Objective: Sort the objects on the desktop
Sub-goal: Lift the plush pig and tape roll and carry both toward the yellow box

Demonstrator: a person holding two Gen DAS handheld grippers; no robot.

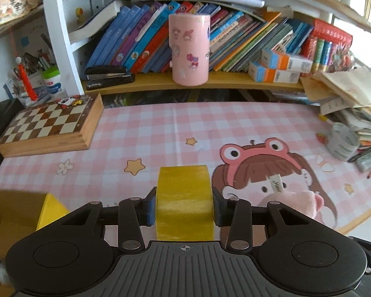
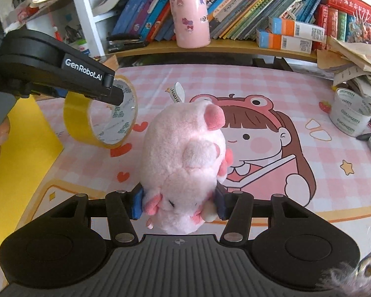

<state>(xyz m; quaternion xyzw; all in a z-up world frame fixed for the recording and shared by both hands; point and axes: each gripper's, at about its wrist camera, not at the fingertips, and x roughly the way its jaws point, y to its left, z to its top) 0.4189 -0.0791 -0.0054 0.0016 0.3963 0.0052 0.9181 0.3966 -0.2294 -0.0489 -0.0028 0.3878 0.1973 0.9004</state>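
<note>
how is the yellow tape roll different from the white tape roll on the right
The yellow tape roll is clamped across its width in the left tool, standing on edge; the white tape roll rests untouched on the desk mat. The yellow one has plain glossy sides; the white one's outside is covered in printed lettering. Both are hollow rings.

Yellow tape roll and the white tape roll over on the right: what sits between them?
The pink plush toy, gripped in the right tool, sits between the yellow tape roll and the white tape roll; the right wrist view shows this.
</note>
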